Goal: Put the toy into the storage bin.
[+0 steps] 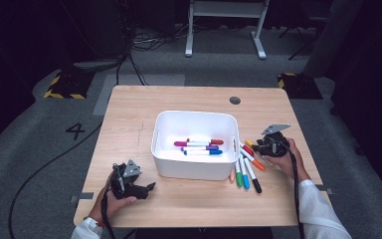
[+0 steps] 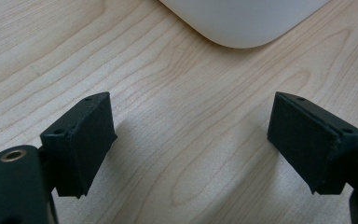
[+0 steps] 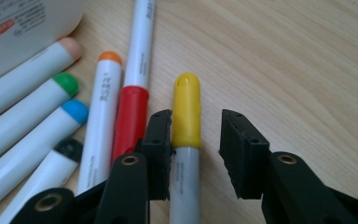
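Note:
A white bin [image 1: 163, 149] stands mid-table and holds red, magenta, purple and blue markers [image 1: 201, 147]. Several more markers [image 1: 245, 172] lie on the wood by its right side. In the right gripper view a yellow-capped marker [image 3: 186, 105] lies between the jaws of my right gripper [image 3: 196, 122]. The jaws are open: the left one is close against the cap, the right one stands apart. A red-capped marker [image 3: 131, 116] lies just outside the left jaw. My left gripper [image 2: 191, 109] is wide open over bare wood near the bin's front left corner [image 2: 242, 23], with nothing between its jaws.
Beside the red marker lie orange [image 3: 103, 107], blue [image 3: 32, 142], green [image 3: 35, 105], peach [image 3: 30, 63] and black-capped [image 3: 56, 161] markers. The wooden table [image 1: 129, 114] has bare wood left of and behind the bin. A dark round grommet [image 1: 235, 100] sits near the far edge.

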The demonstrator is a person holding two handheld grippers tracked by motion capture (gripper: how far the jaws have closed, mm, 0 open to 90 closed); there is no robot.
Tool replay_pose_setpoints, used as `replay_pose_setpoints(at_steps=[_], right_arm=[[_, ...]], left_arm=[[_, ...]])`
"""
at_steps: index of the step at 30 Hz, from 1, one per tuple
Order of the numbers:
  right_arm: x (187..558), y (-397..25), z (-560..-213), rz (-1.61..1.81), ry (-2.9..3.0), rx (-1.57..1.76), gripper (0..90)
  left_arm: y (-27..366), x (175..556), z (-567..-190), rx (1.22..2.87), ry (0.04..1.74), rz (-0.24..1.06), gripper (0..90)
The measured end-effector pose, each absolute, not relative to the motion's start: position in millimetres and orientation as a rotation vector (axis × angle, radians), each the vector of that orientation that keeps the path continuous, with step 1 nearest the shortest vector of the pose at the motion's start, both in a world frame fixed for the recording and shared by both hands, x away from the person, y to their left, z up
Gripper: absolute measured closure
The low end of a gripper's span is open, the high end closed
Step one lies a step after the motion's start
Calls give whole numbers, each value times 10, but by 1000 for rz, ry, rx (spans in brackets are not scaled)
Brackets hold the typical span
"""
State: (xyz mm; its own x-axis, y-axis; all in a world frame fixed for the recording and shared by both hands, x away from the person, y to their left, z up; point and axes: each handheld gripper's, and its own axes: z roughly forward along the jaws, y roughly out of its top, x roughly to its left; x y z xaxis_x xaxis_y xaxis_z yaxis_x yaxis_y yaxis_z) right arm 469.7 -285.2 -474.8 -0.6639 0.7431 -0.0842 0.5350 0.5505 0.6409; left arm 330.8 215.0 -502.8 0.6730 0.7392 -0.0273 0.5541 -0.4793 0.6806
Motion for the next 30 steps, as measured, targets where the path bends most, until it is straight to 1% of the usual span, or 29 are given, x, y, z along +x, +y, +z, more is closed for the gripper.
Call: replay_pose_setpoints(at_steps=[5, 7, 9, 14, 22, 26, 30], right_arm=[[4816, -2876, -4779, 824, 2449, 1115, 656], [4855, -2885, -4820, 821, 2452, 1126, 680], [4880, -2906, -4827, 843, 2444, 1153, 735], [4889, -2911, -4812, 832, 2427, 1152, 748], [4755, -2939, -4454, 1017, 2351, 1090, 750], [4670, -2901, -4196, 1088, 2331, 1027, 750], [4614, -2837, -4031, 1134, 2313, 983, 750]], left_arm=[[2149, 3308, -5029, 2210, 991, 355, 149], [2149, 3308, -5029, 2210, 991, 355, 149], [2150, 3308, -5028, 2211, 991, 354, 149], [2149, 3308, -5029, 2210, 991, 354, 149], [2150, 3308, -5029, 2211, 991, 355, 149], [2149, 3308, -5029, 2211, 991, 355, 149], [2150, 3309, -5028, 2212, 989, 355, 149]])
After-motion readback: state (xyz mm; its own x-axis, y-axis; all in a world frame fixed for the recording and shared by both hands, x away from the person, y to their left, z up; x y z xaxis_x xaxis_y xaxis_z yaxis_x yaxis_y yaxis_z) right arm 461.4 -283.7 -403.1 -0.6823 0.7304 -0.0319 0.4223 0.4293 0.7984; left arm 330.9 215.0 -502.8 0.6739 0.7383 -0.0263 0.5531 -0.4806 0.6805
